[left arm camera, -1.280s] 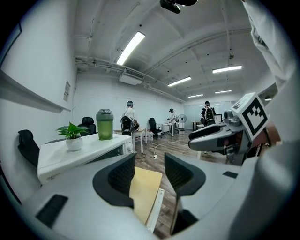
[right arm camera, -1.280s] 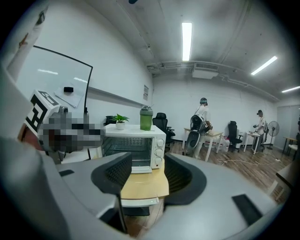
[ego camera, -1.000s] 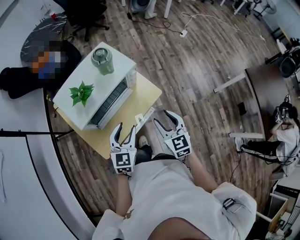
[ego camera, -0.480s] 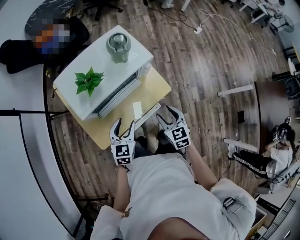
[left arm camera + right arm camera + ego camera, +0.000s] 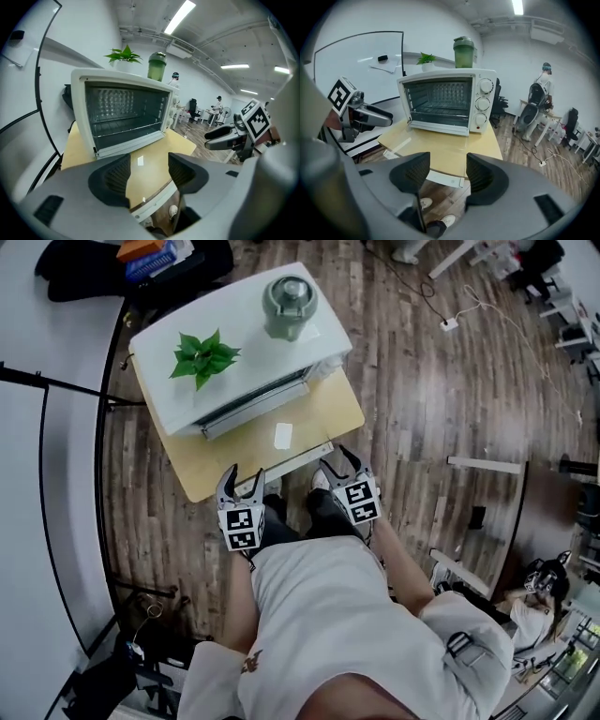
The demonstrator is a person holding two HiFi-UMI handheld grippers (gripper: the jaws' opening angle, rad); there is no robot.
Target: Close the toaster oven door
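A brown wood-plank floor (image 5: 412, 381) carries a pale yellow wooden desk (image 5: 202, 470). A boxy white toaster oven (image 5: 248, 348) stands toward the desk's far edge and takes up most of its width. The oven's clear glass door (image 5: 305, 427) is open. It is dropped flat over the desk's surface, and its white handle bar (image 5: 298, 461) lies along the desk's near edge. The wire rack inside the oven shows in both gripper views.

On the oven's roof, a leafy green potted plant (image 5: 202, 357) sits at the left end. A green lidded jar (image 5: 288, 304) sits at the right end, above the control knobs. A small white label (image 5: 282, 435) shows on or under the glass; I cannot tell which.

A person in a white shirt (image 5: 328, 624) stands at the desk's near edge with a tool in each hand. The left tool (image 5: 246, 474) is just short of the handle bar's left end. Its jaws stand moderately apart, have just been opening, and hold nothing. The right tool (image 5: 335, 463) is near the bar's right end. Its jaws also stand moderately apart, have just been opening, and are empty.
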